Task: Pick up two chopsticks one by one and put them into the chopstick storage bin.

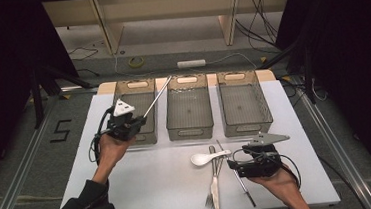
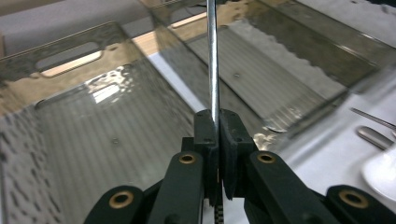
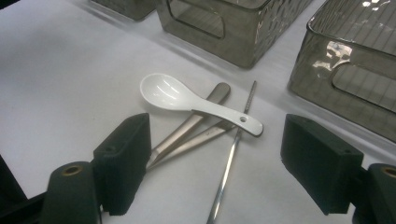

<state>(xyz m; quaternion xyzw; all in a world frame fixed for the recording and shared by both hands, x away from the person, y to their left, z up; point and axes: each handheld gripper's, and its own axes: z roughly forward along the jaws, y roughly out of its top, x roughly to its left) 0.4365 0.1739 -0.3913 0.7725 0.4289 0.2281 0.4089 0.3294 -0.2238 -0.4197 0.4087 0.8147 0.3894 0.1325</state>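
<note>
Three smoky translucent plastic bins, left (image 1: 135,116), middle (image 1: 189,111) and right (image 1: 245,107), stood side by side at the white table's (image 1: 144,183) far edge. Before them, a white ceramic spoon (image 1: 208,157) lay across a steel fork (image 1: 210,182), knife (image 1: 216,192) and chopstick (image 1: 239,178).

Running off the top edge of the left gripper view: metal chopstick (image 2: 213,56), tip unseen. Hiding behind the right gripper's jaws: lower ends of the knife and fork (image 3: 187,133).
</note>
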